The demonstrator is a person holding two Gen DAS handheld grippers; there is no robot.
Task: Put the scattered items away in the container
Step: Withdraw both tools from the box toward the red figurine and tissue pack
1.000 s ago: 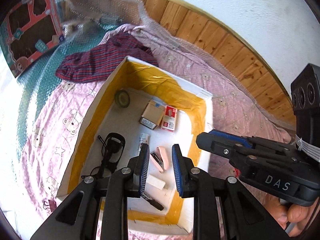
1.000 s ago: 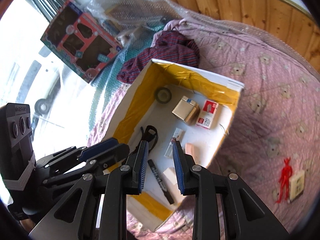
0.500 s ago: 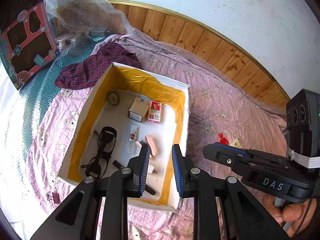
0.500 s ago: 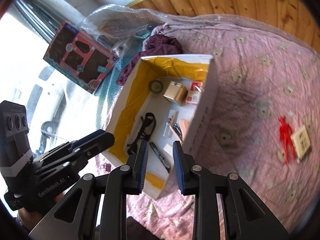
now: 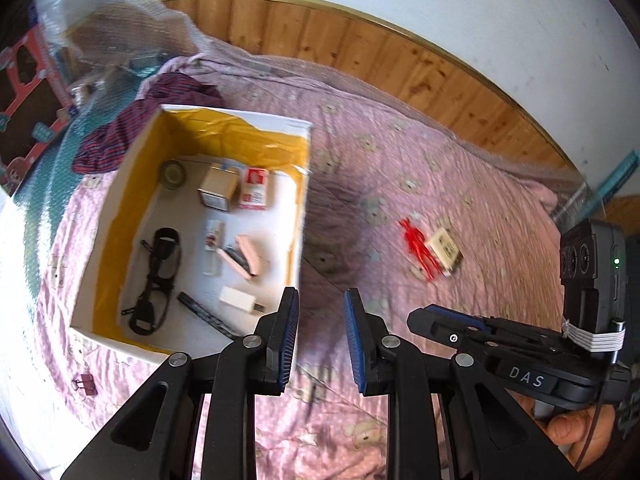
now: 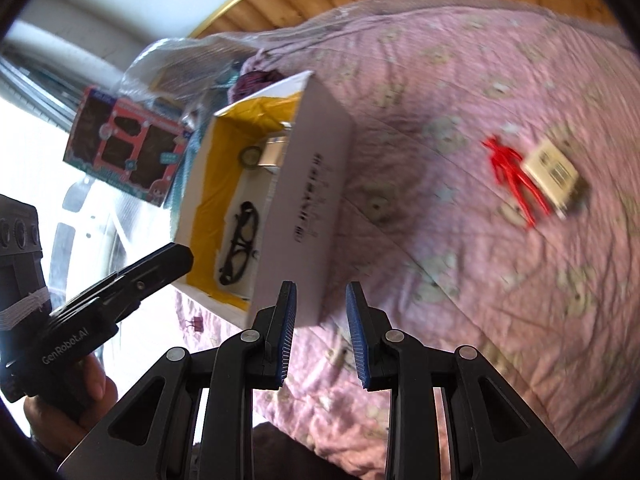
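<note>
White cardboard box [image 5: 304, 184], rectangular, inner walls lined with glossy yellow tape, is seen on a pink quilted bedspread [image 5: 400, 152] with a bear print.

Inside the box: black-framed glasses [image 5: 154, 280] near the left wall, a tape roll [image 5: 173, 174] toward the far corner, a small brass-coloured tin [image 5: 218, 190], a red-and-white carton [image 5: 254, 190] just beside the tin, a pink stapler [image 5: 244, 258] mid-floor, a white rectangular block [image 5: 239, 300] and a black marker [image 5: 204, 314] toward the near wall.

Still outside, on the bedspread well to the right of the box: a red plastic figure [image 5: 418, 248] touching a flat beige card with a printed code [image 5: 446, 250]. A small purple binder clip [image 5: 85, 384] is seen by the box's near-left corner.

Left gripper [image 5: 320, 336]: jaws parted by a narrow gap, ribbed blue pads, nothing held, above the bedspread just past the box's near-right corner.

Right gripper [image 6: 320, 336]: same narrow gap, empty, by the box's outer white wall. Figure and card are motion-blurred in the right wrist view.

A striped garment [image 5: 120, 128] is bunched behind the box.
</note>
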